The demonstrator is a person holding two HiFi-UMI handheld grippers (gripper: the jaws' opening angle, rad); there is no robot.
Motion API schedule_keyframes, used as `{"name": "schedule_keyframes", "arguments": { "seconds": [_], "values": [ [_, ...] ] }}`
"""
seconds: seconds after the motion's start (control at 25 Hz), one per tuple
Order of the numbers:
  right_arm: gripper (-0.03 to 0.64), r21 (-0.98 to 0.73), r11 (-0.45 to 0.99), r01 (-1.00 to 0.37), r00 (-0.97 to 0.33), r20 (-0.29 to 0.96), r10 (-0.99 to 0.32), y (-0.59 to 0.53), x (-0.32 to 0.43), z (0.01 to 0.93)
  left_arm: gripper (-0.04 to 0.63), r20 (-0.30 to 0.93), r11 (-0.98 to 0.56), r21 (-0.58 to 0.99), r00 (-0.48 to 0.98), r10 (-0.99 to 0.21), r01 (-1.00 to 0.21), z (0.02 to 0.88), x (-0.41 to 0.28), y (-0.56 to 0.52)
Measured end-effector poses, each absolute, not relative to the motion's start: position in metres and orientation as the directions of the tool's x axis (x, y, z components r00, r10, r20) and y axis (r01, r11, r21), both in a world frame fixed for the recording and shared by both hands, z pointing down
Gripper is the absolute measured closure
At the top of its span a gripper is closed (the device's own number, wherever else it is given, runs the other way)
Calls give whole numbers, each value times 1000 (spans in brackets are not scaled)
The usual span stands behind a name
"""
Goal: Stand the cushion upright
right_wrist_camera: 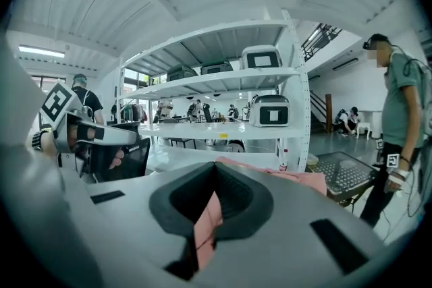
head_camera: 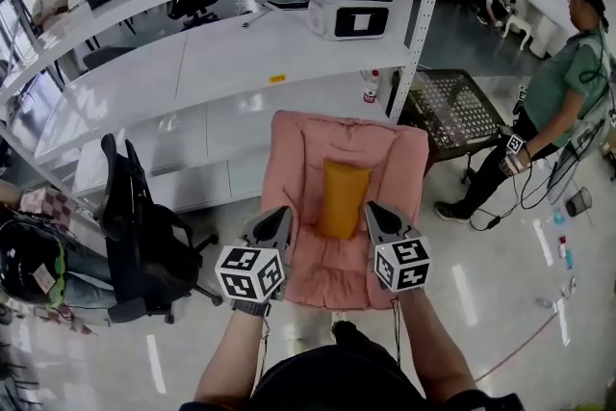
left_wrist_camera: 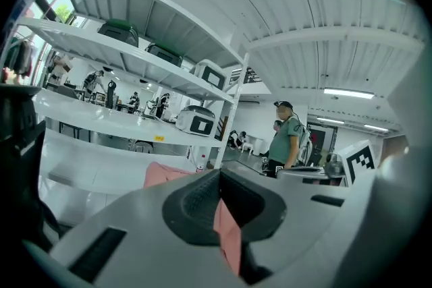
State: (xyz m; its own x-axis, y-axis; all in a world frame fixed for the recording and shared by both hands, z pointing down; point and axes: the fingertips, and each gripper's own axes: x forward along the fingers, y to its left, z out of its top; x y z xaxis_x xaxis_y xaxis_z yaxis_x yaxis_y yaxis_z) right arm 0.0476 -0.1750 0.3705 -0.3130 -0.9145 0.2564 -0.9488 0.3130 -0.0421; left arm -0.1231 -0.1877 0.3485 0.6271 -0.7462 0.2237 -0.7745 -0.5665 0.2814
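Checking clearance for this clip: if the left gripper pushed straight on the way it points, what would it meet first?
The left gripper is shut on the pink cushion, so it meets that fabric at once. Beyond the cushion, probably the white shelf unit, though depth is unclear.

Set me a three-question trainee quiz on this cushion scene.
1. True or false: the left gripper and the right gripper are both shut on the near edge of the pink padded fabric cushion.
2. What sits at the cushion's middle? A: an orange rectangular pillow. B: a white cooker. C: a bottle.
3. Fill in: in the head view, the black office chair stands to the cushion's ___.

Key: 1 true; 2 A; 3 left.
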Motion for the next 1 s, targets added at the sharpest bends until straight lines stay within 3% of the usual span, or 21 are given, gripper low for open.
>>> {"name": "schedule_keyframes", "arguments": {
  "seconds": [1.0],
  "values": [
    [614, 42, 343, -938, -336, 128, -933, -140, 37, 291, 589, 104, -578, 223, 609, -786, -785, 281, -156, -160]
  ]
}}
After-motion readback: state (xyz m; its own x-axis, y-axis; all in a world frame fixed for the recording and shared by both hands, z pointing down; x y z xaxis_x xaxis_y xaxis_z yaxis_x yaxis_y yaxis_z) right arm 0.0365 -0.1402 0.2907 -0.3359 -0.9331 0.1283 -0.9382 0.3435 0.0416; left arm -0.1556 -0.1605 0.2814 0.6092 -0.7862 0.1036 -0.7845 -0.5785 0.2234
